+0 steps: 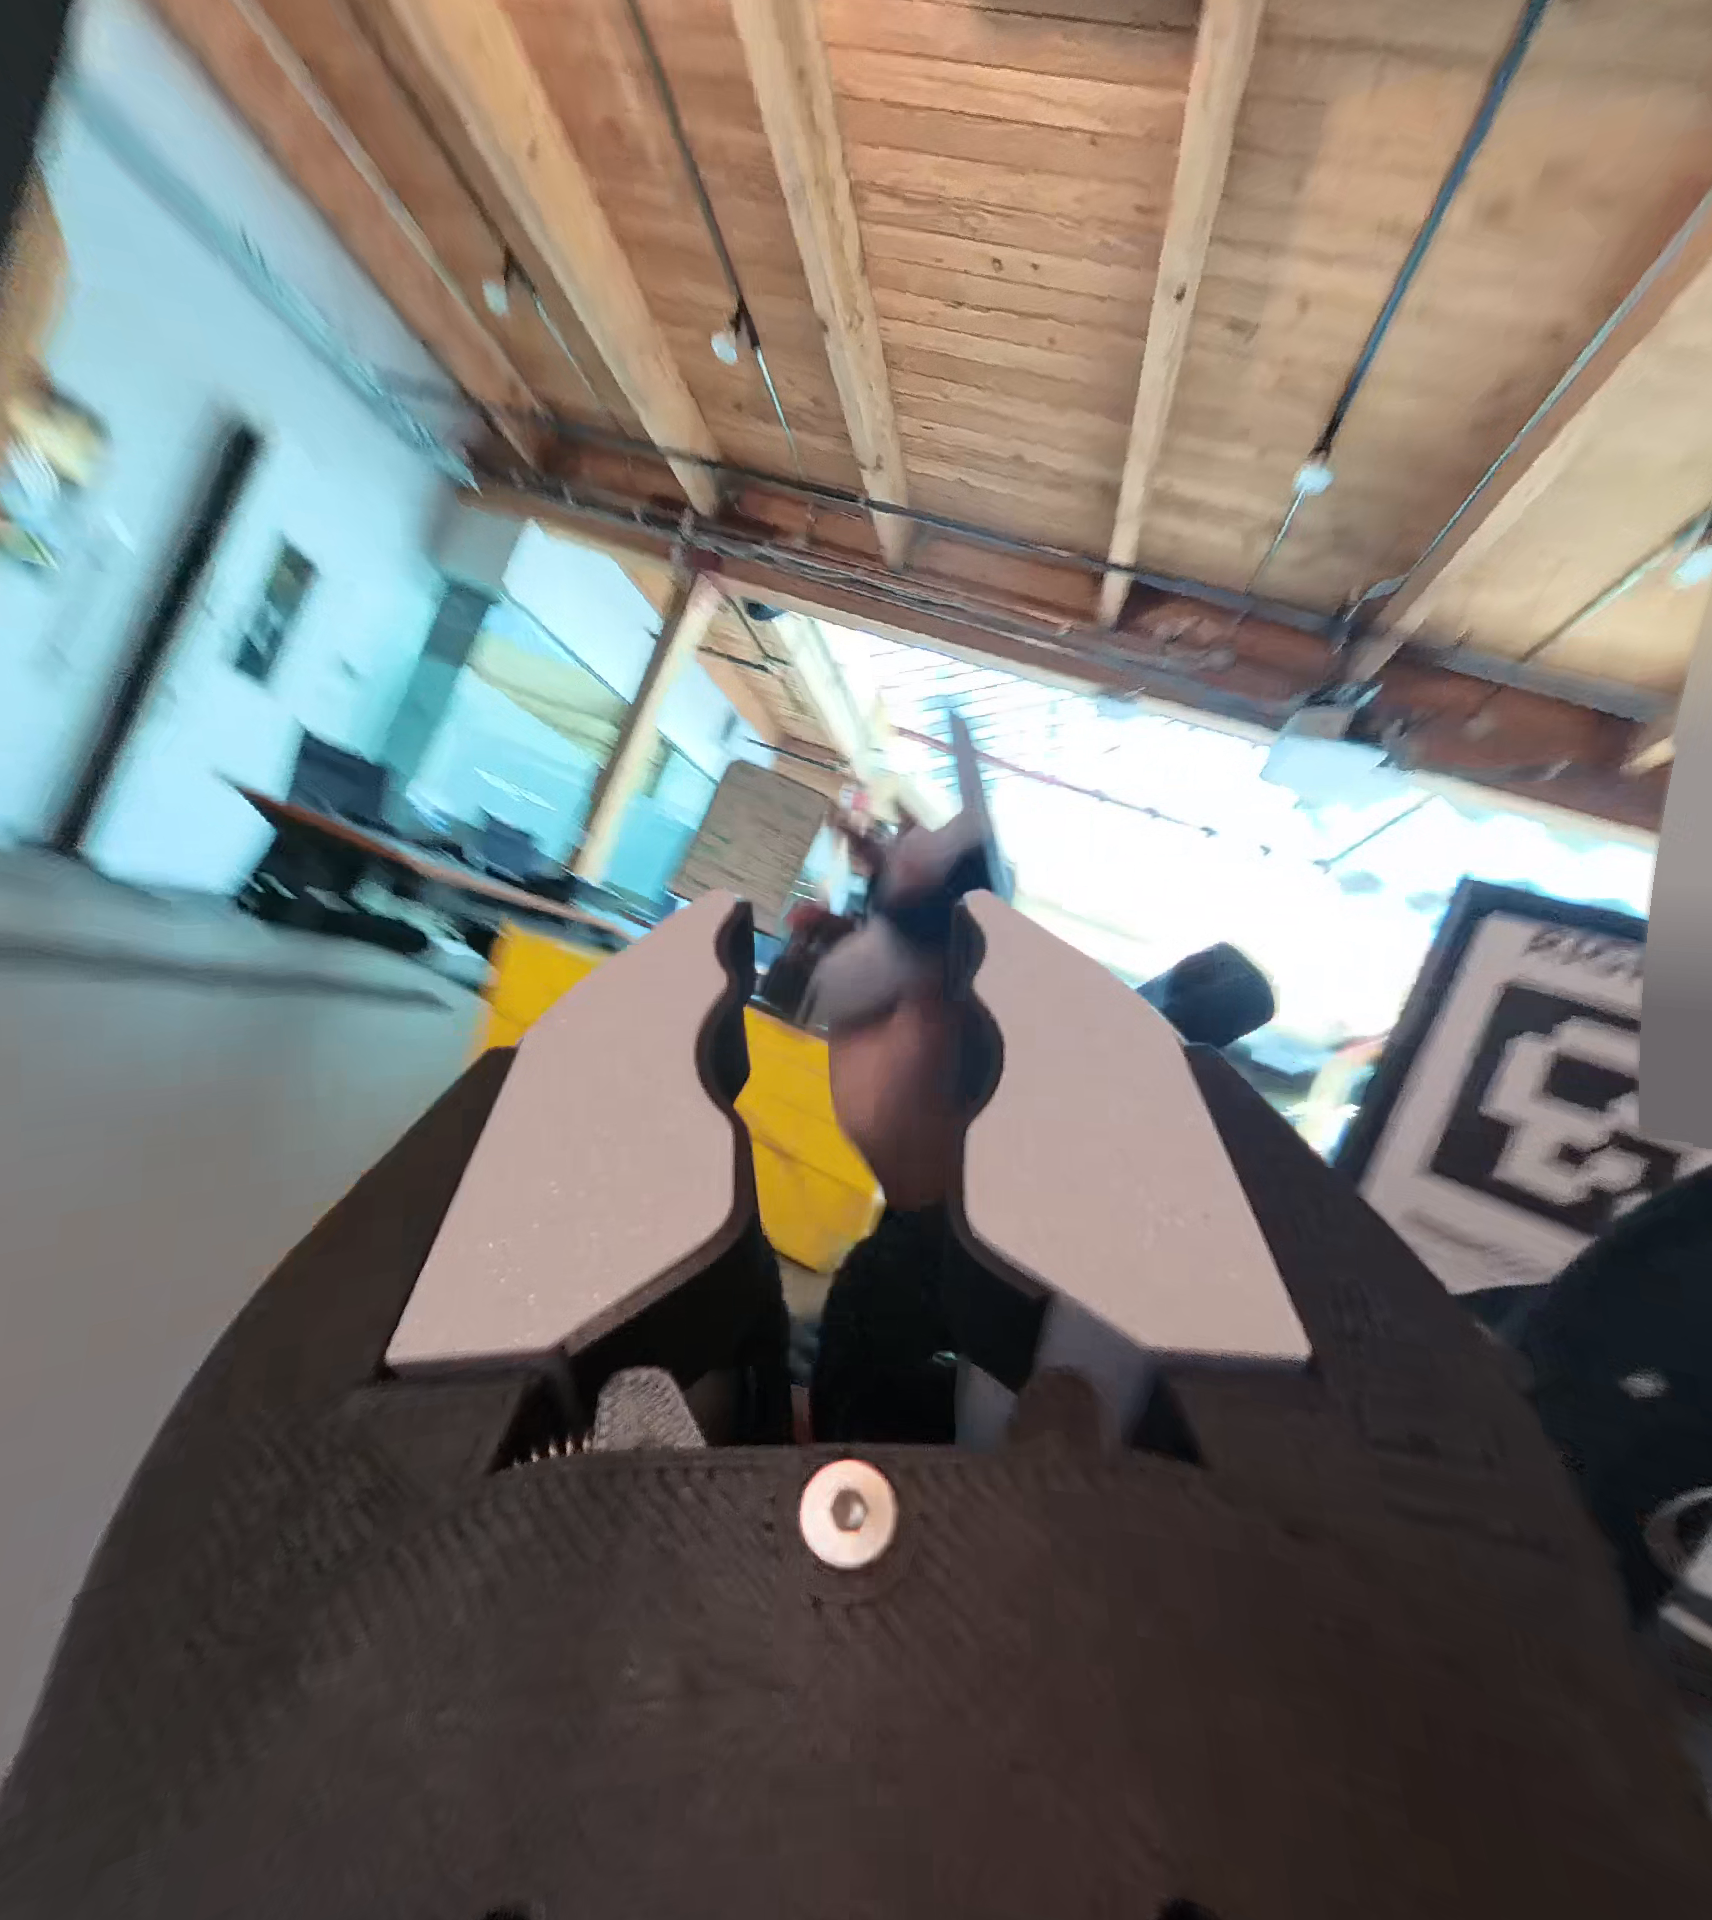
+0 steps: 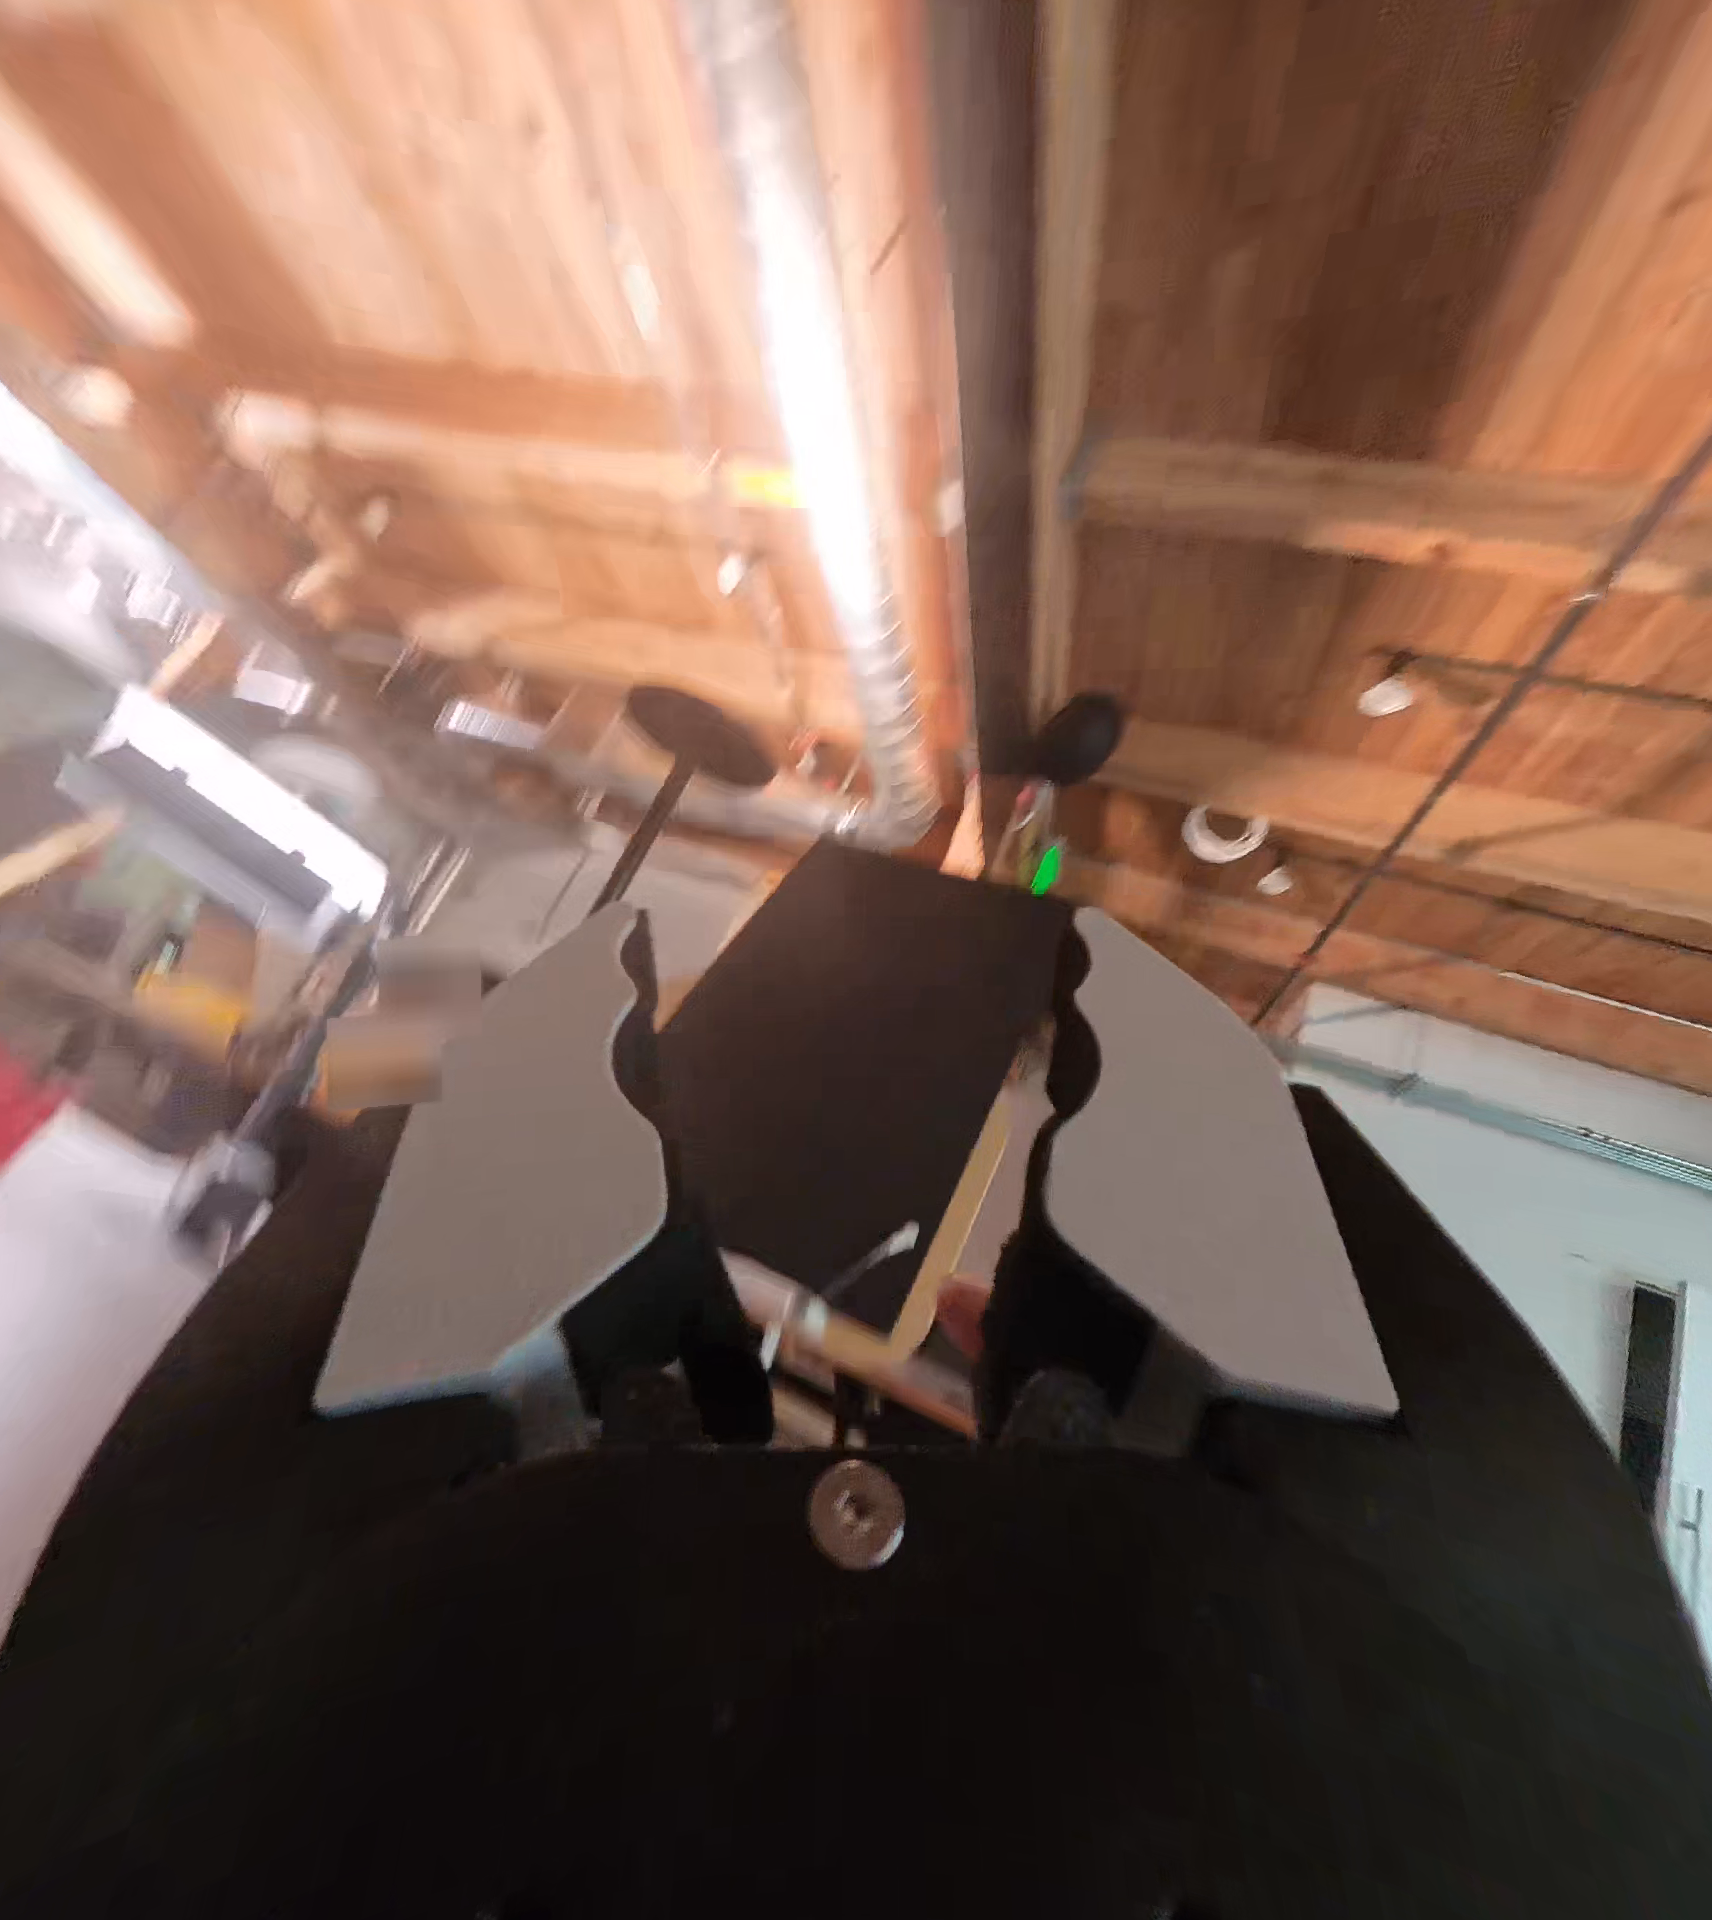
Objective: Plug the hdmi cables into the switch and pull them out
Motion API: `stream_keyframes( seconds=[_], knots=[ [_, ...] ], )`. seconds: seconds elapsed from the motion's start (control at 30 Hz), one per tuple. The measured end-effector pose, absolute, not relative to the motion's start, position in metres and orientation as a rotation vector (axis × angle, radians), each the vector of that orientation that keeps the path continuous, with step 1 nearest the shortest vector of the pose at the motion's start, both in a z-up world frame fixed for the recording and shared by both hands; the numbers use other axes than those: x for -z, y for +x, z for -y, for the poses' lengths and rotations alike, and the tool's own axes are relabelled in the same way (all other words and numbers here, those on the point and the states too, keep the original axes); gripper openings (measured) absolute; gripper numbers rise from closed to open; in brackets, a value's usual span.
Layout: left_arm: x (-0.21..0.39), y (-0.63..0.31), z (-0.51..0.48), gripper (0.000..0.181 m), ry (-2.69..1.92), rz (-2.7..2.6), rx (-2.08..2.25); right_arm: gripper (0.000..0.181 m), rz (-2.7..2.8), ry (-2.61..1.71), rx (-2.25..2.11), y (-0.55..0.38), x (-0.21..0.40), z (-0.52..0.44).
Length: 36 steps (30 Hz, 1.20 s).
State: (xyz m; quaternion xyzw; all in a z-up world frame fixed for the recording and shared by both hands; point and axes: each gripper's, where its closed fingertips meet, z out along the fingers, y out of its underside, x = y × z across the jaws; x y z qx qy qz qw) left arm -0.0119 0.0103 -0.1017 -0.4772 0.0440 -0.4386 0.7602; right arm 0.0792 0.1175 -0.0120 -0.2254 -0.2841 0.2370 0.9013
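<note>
Both tools point ceilingward: my right tool [image 2: 857,1039] pinches the black switch [image 2: 862,1049], long axis running forward, while my left tool [image 1: 857,997] is spread, gripping nothing.

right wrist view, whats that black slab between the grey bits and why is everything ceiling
No robot: a person holds a two-finger gripper in each hand, each with a camera looking along its grey fingers. Both point upward, so you see the wooden beam ceiling and no table. In the right wrist view the right gripper clamps a flat black rectangular box, probably the switch, a green light at its far corner. In the left wrist view the left gripper has a blurred dark object between its fingers; whether it is gripped, I cannot tell.
</note>
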Motion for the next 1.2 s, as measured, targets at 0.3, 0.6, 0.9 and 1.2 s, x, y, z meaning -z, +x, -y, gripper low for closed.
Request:
stream_keyframes(
  seconds=[0.3, 0.6, 0.9, 1.2],
  knots=[
    [0.031, -0.212, 0.061, 0.033, -1.146, 0.044, 0.054, 0.1, 0.606, -0.623, -0.548, 0.075, 0.033, -0.15],
    [0.172, -0.426, 0.103, 0.057, -2.17, 0.485, -0.462, 0.101, 0.665, -0.632, -0.511, 0.064, 0.037, -0.149],
    [0.241, -0.491, 0.073, 0.061, -2.49, 0.556, -0.618, 0.1, 0.651, -0.692, -0.582, 0.066, 0.044, -0.161],
    [0.246, -0.51, 0.069, 0.03, -2.345, 0.585, -0.67, 0.098, 0.698, -0.719, -0.602, 0.058, 0.052, -0.162]
  ],
)
